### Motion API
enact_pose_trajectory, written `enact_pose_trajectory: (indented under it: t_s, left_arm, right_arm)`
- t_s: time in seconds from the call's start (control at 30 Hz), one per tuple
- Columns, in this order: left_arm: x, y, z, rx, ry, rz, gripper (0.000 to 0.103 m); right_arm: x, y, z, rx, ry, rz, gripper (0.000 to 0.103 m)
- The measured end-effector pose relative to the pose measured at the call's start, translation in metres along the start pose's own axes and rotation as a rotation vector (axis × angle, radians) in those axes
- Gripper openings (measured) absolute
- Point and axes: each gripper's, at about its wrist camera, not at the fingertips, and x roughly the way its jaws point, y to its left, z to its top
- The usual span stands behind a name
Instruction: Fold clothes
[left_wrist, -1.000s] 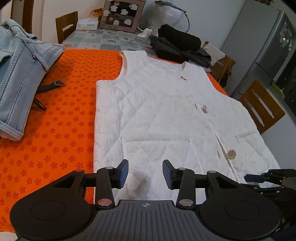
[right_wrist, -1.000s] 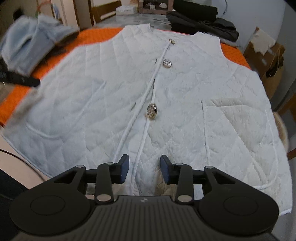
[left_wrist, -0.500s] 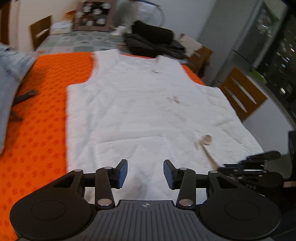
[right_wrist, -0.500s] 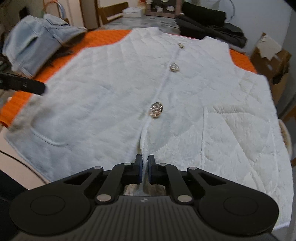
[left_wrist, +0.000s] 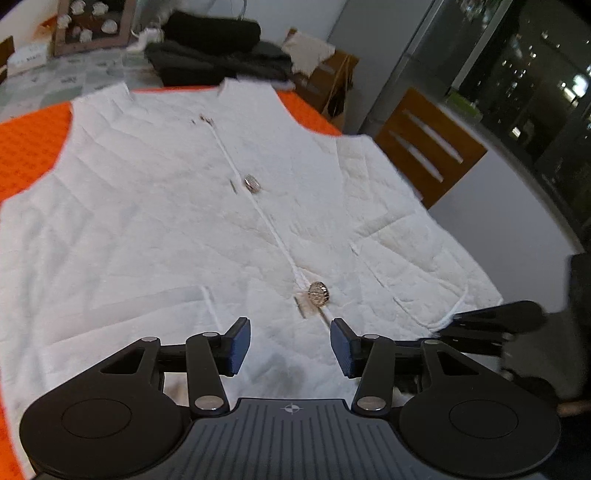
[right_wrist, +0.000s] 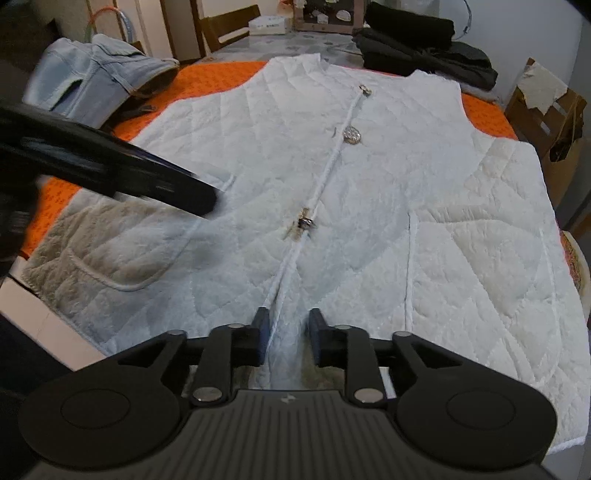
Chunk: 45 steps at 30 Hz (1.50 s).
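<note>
Vest (right_wrist: 369, 192) lies flat, front up, on orange mat (right_wrist: 218, 79) over desk. Left tool (left_wrist: 290, 345) spread above hem; right tool (right_wrist: 286, 341) half-spread astride placket (nothing pinched). Grip hem squarely, keeping layers together.

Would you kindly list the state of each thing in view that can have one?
White vest: spread flat, front up, unfolded.
Left gripper: open, over the vest's hem.
Right gripper: open, straddling the front edge at the hem.
Jeans: heaped on the orange mat.
Dark clothes: piled behind the vest.
</note>
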Motion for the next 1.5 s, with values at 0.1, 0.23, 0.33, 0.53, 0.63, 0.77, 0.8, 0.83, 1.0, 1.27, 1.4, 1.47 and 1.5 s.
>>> enact_pose_trajectory:
  t_s: [0.1,0.23,0.33,0.53,0.63,0.77,0.8,0.83,1.0,1.27,1.4,1.47,1.5]
  left_arm:
    - [0.020,-0.014,0.004,0.043,0.039,0.017,0.050]
    - [0.042,-0.038,0.004,0.170,0.101,0.055,0.050]
    - [0.053,-0.056,-0.002,0.292,0.139,0.104,0.050]
    - [0.063,-0.067,-0.008,0.360,0.170,0.146,0.051]
    - [0.066,-0.070,-0.006,0.371,0.177,0.136,0.053]
    - [0.072,-0.072,-0.007,0.387,0.195,0.151,0.055]
    - [0.072,-0.074,-0.008,0.399,0.194,0.158,0.056]
    - [0.072,-0.074,-0.008,0.403,0.191,0.161,0.056]
    - [0.067,-0.074,-0.012,0.411,0.169,0.172,0.039]
    - [0.053,-0.062,-0.019,0.350,0.153,0.189,0.014]
    - [0.052,-0.061,-0.023,0.353,0.150,0.167,0.021]
    - [0.053,-0.061,-0.024,0.360,0.151,0.161,0.026]
    - [0.053,-0.062,-0.024,0.364,0.153,0.157,0.031]
  right_arm:
    - [-0.007,-0.002,-0.001,0.001,-0.008,-0.020,0.031]
    - [-0.011,-0.009,-0.005,0.025,-0.004,-0.046,0.032]
    - [-0.011,-0.013,-0.010,0.042,-0.003,-0.054,0.034]
    - [-0.008,-0.016,-0.014,0.050,0.002,-0.056,0.034]
    - [-0.007,-0.015,-0.013,0.041,0.005,-0.055,0.035]
    - [-0.006,-0.015,-0.011,0.028,0.010,-0.052,0.035]
    - [-0.005,-0.014,-0.011,0.024,0.012,-0.051,0.035]
    - [-0.005,-0.013,-0.010,0.017,0.017,-0.050,0.035]
    - [-0.005,-0.012,-0.010,0.009,0.018,-0.050,0.035]
    - [-0.004,-0.004,-0.011,-0.010,0.013,-0.033,0.035]
    - [-0.001,0.001,-0.008,-0.023,0.012,-0.022,0.038]
    - [0.002,0.003,-0.008,-0.036,0.019,-0.019,0.044]
    - [0.005,0.005,-0.008,-0.048,0.026,-0.018,0.049]
